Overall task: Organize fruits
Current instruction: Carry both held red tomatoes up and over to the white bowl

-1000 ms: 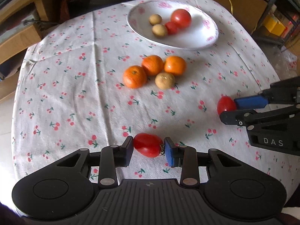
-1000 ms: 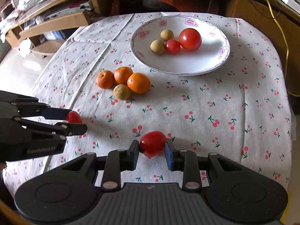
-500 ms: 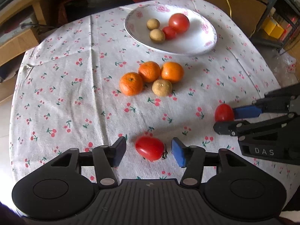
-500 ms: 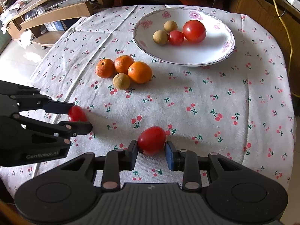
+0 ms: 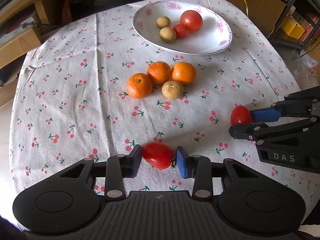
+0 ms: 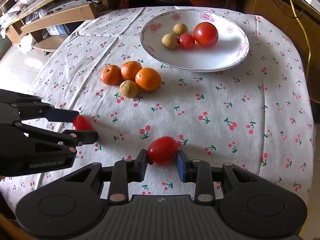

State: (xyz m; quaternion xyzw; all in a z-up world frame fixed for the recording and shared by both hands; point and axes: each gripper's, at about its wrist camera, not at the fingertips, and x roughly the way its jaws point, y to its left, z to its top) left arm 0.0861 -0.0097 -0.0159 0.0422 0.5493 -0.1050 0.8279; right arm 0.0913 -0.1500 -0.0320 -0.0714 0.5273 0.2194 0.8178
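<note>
both grippers point steeply down at the cherry tablecloth [image 5: 80, 92]. the left gripper [image 5: 159, 160] has just been closing its jaws, and now it squeezes a small red tomato [image 5: 158, 155] that looks blurry. the right gripper [image 6: 162, 158] is clamped on another small tomato [image 6: 163, 151], low over the cloth. three oranges [image 6: 130, 74] sit near the white plate [image 6: 230, 60], which holds a big tomato [image 6: 206, 34].
</note>
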